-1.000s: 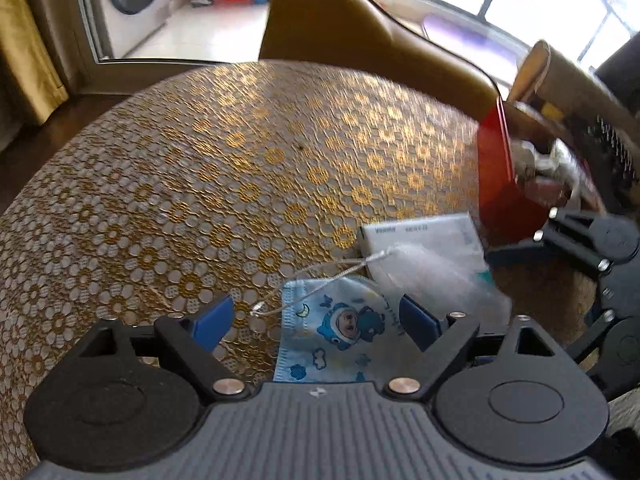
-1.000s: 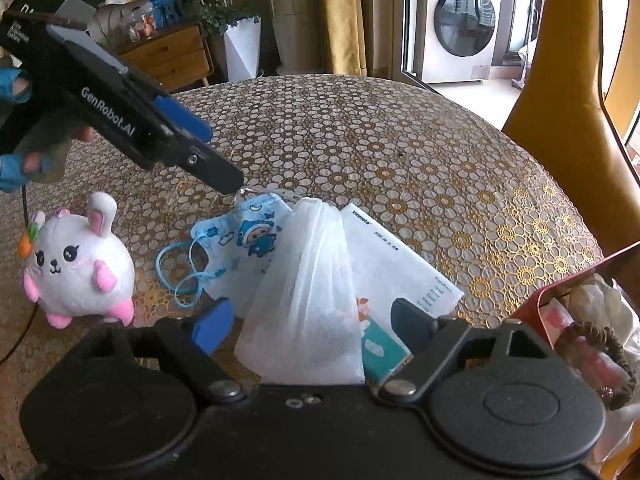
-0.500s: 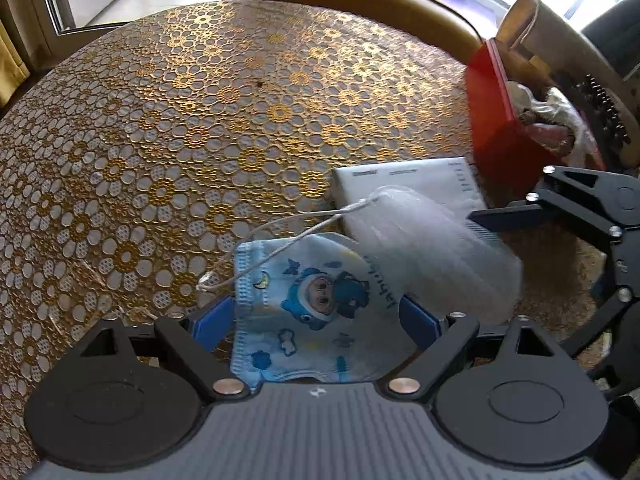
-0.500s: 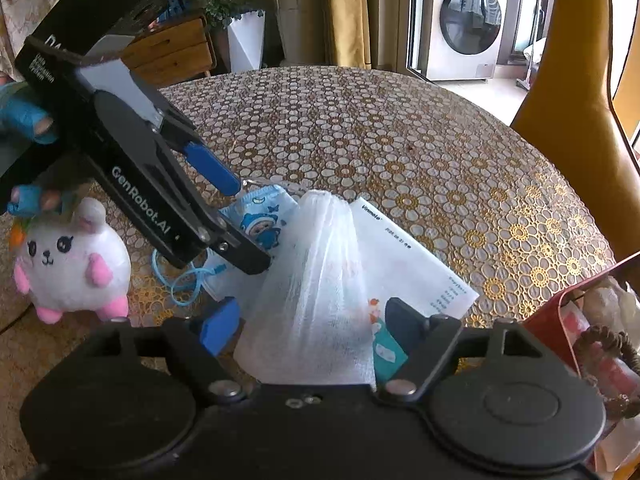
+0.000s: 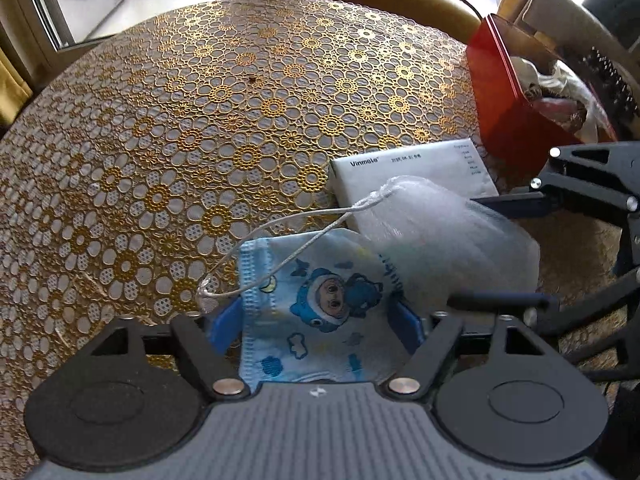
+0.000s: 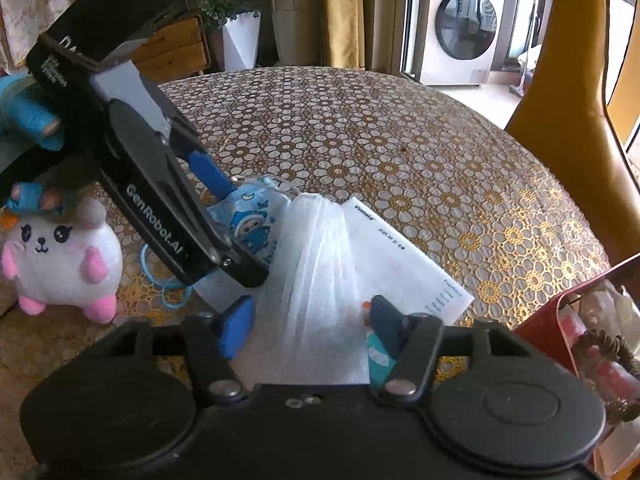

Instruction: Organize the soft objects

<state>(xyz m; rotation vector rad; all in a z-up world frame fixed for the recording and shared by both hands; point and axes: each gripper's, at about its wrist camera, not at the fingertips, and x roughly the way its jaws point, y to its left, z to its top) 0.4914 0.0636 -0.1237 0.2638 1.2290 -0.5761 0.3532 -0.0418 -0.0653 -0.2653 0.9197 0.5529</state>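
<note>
A blue cartoon face mask (image 5: 320, 300) lies on the lace-covered table between the open jaws of my left gripper (image 5: 316, 326). It also shows in the right wrist view (image 6: 252, 224), partly under the left gripper (image 6: 224, 240). A white mesh pouch (image 6: 316, 280) lies between the open jaws of my right gripper (image 6: 312, 324); it also shows in the left wrist view (image 5: 440, 240), overlapping the mask and a white tissue pack (image 5: 412, 172). Its drawstring (image 5: 280, 248) trails over the mask. The right gripper (image 5: 500, 252) straddles the pouch in the left wrist view.
A white plush bunny (image 6: 60, 256) sits at the left of the table. A red box (image 5: 516, 96) holding soft items stands at the right edge; it also shows in the right wrist view (image 6: 560, 320). A yellow chair (image 6: 576, 92) stands behind the table.
My left gripper has come down and forward, so the mask now lies between its jaws. My right gripper has edged closer around the mesh pouch.
</note>
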